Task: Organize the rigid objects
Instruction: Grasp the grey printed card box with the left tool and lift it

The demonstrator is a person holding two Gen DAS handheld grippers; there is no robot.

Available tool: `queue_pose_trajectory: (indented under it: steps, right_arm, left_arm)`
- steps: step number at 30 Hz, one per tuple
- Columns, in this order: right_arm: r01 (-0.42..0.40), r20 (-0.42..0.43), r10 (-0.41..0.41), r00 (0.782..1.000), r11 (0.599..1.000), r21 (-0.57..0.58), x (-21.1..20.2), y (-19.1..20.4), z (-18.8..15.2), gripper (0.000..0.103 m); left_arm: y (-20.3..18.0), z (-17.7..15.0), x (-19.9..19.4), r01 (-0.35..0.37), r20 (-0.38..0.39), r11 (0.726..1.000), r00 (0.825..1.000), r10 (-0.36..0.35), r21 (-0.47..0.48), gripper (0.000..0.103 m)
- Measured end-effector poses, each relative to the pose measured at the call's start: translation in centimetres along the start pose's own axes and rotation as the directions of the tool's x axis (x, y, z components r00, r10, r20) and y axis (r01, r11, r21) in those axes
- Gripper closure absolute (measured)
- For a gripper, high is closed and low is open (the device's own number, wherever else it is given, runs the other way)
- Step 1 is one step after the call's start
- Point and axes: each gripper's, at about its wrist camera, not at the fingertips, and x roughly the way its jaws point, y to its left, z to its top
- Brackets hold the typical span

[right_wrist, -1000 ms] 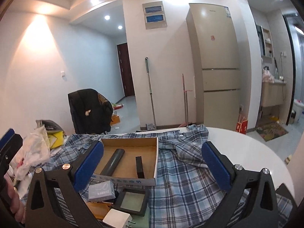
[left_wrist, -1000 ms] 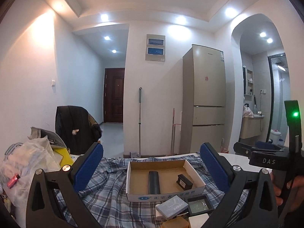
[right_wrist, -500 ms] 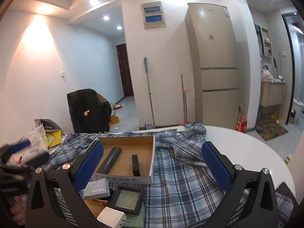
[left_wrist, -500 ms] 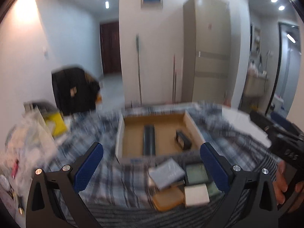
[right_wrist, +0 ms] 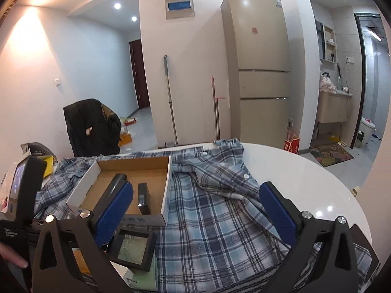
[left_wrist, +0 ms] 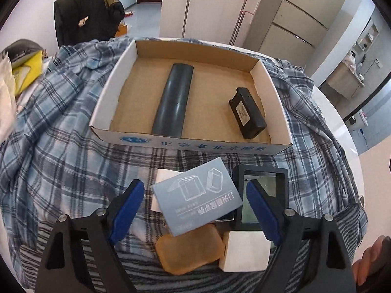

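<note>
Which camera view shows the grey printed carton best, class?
The left wrist view: the grey printed carton lies fully visible between the open left gripper fingers. In the right wrist view, the right gripper's near finger hides it.

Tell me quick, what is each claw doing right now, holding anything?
Left gripper: open, jaws just been closing around the grey card box, not gripping it yet.
Right gripper: open, holding nothing.
</note>
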Motion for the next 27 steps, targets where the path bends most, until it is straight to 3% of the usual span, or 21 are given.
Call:
queue_pose_trajectory:
  steps: [6,8,14,20,23,27]
  right_arm:
    - [0.015,-0.009,-0.016,1.0,1.0,-0.019,0.3,0.2,-0.3,0.0]
    - [0.013,-0.016,-0.014,1.0,1.0,-0.016,0.4,0.2,-0.3,0.0]
    - [0.012,-0.032,-0.013,0.999,0.999,-0.032,0.7,0.6,-0.4,0.0]
    - [-0.014,-0.083,0.011,0.996,0.999,-0.04,1.5,1.2,-0.5,0.0]
    - [-0.068,-0.154,0.066,0.986,0.998,-0.008,2.1,1.5,-0.3,0.0]
    - [-0.139,-0.307,0.141,0.941,0.99,0.03,3.7,2.5,-0.3,0.0]
  left_arm:
    - [-1.3,0.5,1.1,-0.025,-0.022,0.999,0.999,0.026,0.04,0.016]
    - [-0.7,0.5,1.5,-0.028,-0.031,1.0,0.999,0.028,0.012,0.027]
    - [0.4,0.5,0.8,-0.01,-0.028,1.0,1.0,0.01,0.015,0.031]
    - [1.1,-0.4,-3.4,-0.024,0.114,0.996,0.993,0.014,0.086,0.032]
    - [1.7,-1.1,-6.2,-0.017,0.216,0.992,0.976,-0.01,0.126,0.032]
    - [2.1,-2.6,-9.0,-0.032,0.396,0.982,0.917,-0.046,0.188,0.032]
